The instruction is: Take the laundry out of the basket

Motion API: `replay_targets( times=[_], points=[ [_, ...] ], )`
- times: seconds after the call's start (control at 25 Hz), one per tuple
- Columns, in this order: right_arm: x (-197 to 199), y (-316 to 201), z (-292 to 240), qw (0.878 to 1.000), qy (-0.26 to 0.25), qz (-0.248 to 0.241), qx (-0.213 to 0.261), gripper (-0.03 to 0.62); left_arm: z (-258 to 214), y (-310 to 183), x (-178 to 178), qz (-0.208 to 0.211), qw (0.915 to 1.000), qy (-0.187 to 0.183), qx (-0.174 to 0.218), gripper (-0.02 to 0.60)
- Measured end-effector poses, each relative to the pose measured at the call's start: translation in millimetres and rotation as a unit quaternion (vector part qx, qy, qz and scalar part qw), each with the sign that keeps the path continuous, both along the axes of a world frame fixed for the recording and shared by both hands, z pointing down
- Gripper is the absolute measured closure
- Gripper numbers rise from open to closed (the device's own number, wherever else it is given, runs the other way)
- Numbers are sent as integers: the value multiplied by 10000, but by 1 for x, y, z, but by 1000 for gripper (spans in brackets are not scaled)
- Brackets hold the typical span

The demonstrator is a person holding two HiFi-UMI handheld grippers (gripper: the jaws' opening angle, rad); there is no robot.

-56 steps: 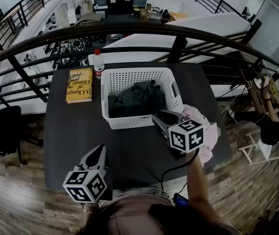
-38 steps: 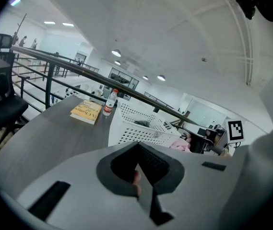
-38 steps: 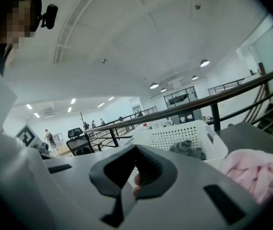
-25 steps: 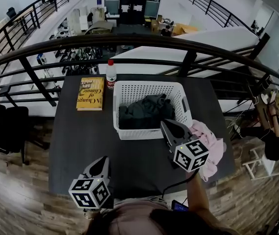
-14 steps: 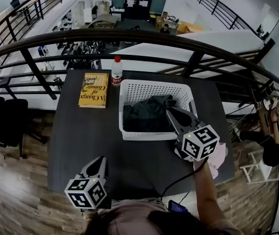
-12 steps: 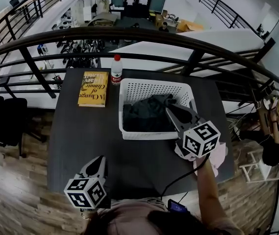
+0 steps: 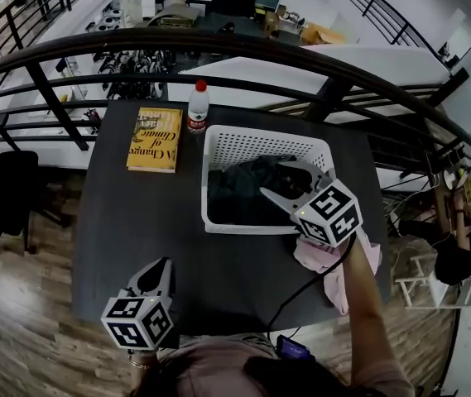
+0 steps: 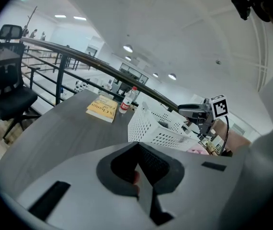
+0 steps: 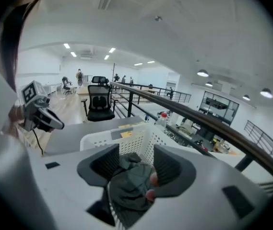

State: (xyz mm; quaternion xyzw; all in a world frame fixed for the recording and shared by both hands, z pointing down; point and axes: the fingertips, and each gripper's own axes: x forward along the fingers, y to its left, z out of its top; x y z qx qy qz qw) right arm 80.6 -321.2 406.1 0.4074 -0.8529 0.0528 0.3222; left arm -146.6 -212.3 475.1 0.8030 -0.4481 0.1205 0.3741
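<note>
R gripper [image 7: 272, 179] hung over the basket [image 7: 260, 143], fingers just opened, apart w/ dark laundry [image 7: 237, 190] between them, unpinched, prob. lining up a grab. Pink garment [image 7: 328, 259] lay on table [image 7: 136, 222]. L gripper [image 7: 154, 270] idle nearside, fingers together, empty.

The table [image 7: 136, 222] lies open across its near and left stretches. At its far side a yellow book [image 7: 154, 139] and a bottle [image 7: 197, 106] stand just left of the white basket [image 7: 243, 224]. The basket's top is open above the dark garment [image 7: 235, 193]. A pink cloth [image 7: 334, 263] covers the right edge, and a railing [image 7: 218, 44] bars the far side.
</note>
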Motion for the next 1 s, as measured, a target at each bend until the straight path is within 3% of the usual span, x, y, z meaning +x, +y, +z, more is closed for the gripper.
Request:
replay_targets(
  times=[0.16,0.44,1.0],
  points=[
    [-7,-8,25,9975,472,-405,-349,338,7,-3,-4,-67,9999,-24,-121,584],
    [-19,-30,62,9894,865,-855,-789,299,18,-9,-19,-336,9990,-97,-279,584],
    [-12,-51,162,9562,1529,-1387,-2075,275,44,-16,-35,-738,9949,-181,-669,584]
  ],
)
